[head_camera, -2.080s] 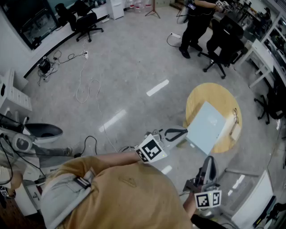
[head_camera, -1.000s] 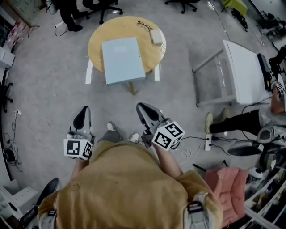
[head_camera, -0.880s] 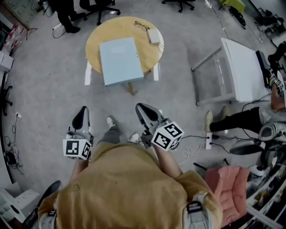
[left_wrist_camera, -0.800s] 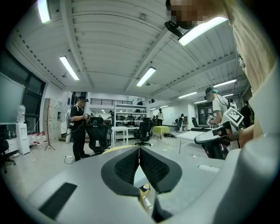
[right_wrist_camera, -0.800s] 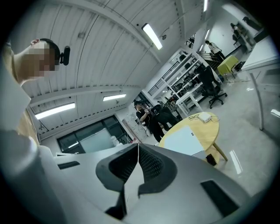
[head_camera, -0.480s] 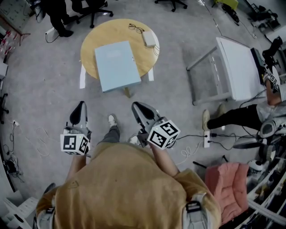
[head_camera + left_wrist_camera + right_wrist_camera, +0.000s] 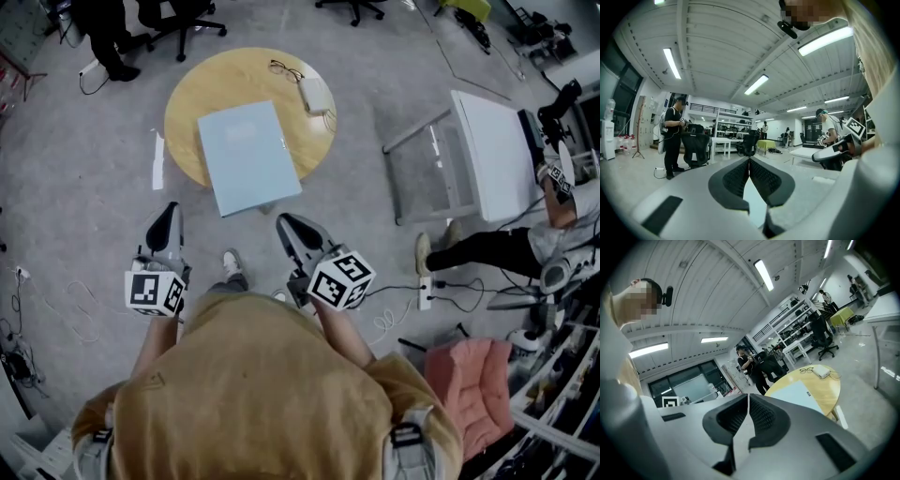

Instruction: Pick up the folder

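A light blue folder (image 7: 248,157) lies flat on a round wooden table (image 7: 197,89), its near corner jutting over the table's near edge. In the right gripper view the folder (image 7: 799,394) shows ahead on the table (image 7: 828,387). My left gripper (image 7: 169,212) is held out short of the table, left of the folder's near end, jaws shut and empty. My right gripper (image 7: 287,223) is level with it, just below the folder's near right corner, also shut on nothing. The shut tips show in their own views, left gripper (image 7: 749,159) and right gripper (image 7: 748,396).
Glasses (image 7: 284,68) and a small white box (image 7: 315,94) lie on the table's far side. A white desk (image 7: 495,155) stands at right with a seated person's legs (image 7: 487,248) beside it. A power strip (image 7: 424,289) and cables lie on the floor. A person (image 7: 101,37) stands beyond the table.
The person has stepped toward the table, so both grippers are closer to the folder's near edge. Both stayed shut and empty.
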Demonstrator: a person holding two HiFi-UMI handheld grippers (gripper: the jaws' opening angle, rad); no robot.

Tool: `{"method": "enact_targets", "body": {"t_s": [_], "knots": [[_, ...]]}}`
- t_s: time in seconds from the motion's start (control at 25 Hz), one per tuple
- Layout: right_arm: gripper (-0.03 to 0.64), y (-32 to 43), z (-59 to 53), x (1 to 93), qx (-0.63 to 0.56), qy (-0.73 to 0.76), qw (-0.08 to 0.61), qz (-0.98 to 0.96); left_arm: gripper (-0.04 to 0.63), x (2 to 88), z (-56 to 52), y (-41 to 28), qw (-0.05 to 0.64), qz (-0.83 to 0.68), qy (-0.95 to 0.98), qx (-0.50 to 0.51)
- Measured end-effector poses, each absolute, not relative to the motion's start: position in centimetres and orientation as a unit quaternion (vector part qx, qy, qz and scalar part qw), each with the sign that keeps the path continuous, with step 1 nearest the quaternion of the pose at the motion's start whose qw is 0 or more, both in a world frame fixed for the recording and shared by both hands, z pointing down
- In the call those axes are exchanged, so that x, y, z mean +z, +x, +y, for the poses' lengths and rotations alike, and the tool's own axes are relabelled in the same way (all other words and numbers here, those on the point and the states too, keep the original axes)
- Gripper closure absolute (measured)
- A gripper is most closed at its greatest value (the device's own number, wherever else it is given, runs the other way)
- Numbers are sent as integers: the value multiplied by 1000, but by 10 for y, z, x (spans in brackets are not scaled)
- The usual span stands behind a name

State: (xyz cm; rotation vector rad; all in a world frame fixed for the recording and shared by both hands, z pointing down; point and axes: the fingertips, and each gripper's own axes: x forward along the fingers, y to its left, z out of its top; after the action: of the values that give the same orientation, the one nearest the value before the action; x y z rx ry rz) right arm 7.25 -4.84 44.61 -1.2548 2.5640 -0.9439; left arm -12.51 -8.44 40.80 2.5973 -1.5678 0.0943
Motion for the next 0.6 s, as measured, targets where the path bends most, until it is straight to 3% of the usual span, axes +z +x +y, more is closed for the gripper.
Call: {"method": "enact_targets", "body": {"t_s": [0.6], "knots": [[615,24,-104,449,-314,-486,47,815,591,415,-171,-157,57,-440,896,20]]}}
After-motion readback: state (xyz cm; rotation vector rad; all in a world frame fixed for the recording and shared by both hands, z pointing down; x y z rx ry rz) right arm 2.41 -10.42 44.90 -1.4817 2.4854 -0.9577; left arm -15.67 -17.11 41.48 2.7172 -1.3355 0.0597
